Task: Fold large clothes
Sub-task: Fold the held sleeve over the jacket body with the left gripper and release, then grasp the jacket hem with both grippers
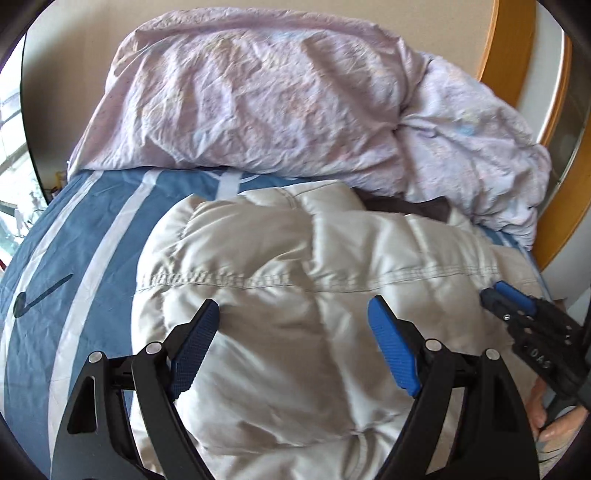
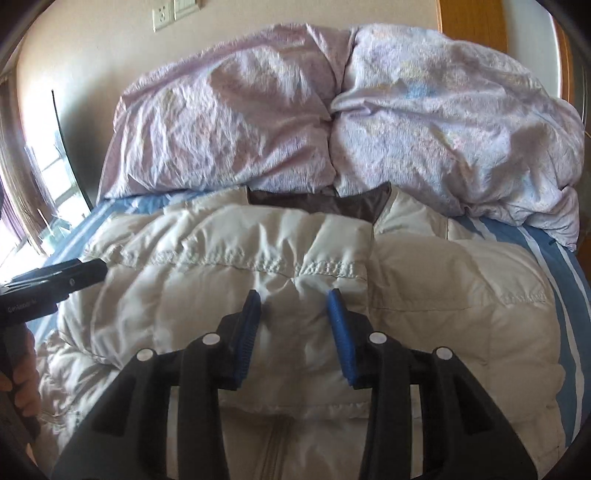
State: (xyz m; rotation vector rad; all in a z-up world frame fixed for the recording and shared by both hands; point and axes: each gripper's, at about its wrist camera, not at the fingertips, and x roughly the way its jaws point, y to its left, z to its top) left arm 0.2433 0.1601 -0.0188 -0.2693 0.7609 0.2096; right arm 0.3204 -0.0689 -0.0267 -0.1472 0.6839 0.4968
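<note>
A cream quilted puffer jacket (image 1: 295, 251) (image 2: 443, 295) lies bunched on the bed, with its brown lining (image 2: 317, 203) showing at the far collar. In the left wrist view, my left gripper (image 1: 293, 306) hovers over the jacket's near part, jaws wide open and nothing between the blue pads. My right gripper (image 2: 294, 295) stands over a stitched seam of the jacket with its jaws partly open; the pads do not press the fabric. The right gripper's tip (image 1: 495, 291) also shows at the jacket's right edge, and the left gripper's tip (image 2: 92, 267) at its left edge.
The bed sheet (image 1: 92, 229) is blue with white stripes. A crumpled lilac duvet (image 1: 258, 99) (image 2: 443, 122) is heaped against the wall behind the jacket. A wooden frame (image 1: 506, 40) stands at the right, a window (image 2: 48, 177) at the left, a wall socket (image 2: 162, 14) above.
</note>
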